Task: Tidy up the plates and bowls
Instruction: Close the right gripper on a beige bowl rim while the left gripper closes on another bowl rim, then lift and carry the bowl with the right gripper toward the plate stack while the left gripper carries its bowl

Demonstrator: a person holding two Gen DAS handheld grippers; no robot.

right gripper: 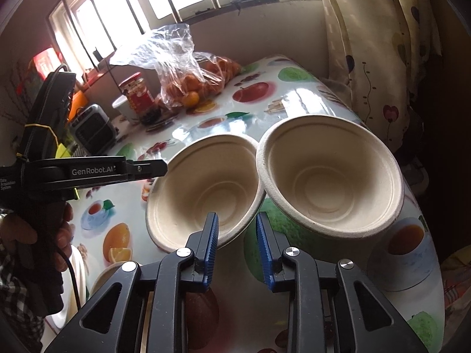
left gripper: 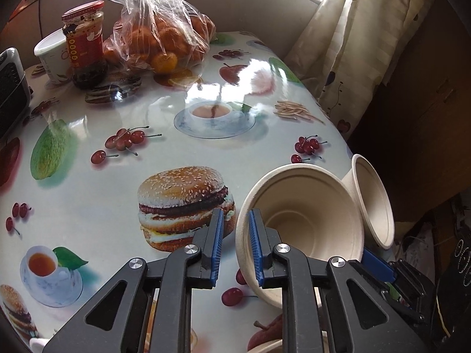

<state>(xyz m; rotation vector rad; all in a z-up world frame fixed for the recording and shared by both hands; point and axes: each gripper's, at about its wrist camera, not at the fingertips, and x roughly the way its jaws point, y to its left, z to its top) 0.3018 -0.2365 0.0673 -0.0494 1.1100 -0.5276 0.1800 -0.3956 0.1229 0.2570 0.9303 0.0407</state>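
Two beige paper bowls sit tilted on the fruit-print table [left gripper: 88, 194]. In the left wrist view the nearer bowl [left gripper: 309, 214] has its left rim between the blue pads of my left gripper [left gripper: 236, 220], which is shut on it. The second bowl [left gripper: 374, 203] leans against it from behind. A pad of my right gripper [left gripper: 376, 261] meets the nearer bowl's right rim. In the right wrist view the left bowl [right gripper: 206, 188] has its near rim between the jaws of my right gripper [right gripper: 237, 219], shut on it. My left gripper [right gripper: 160, 168] holds its far-left rim. The right bowl [right gripper: 329, 182] rests against it.
At the table's back stand a red-lidded jar [left gripper: 85, 50], a clear bag of oranges [left gripper: 164, 38], a white tub [left gripper: 50, 56] and a grey heater [left gripper: 10, 88]. A curtain [left gripper: 353, 44] hangs by the right edge, close to the bowls. A white plate [right gripper: 79, 267] lies near left.
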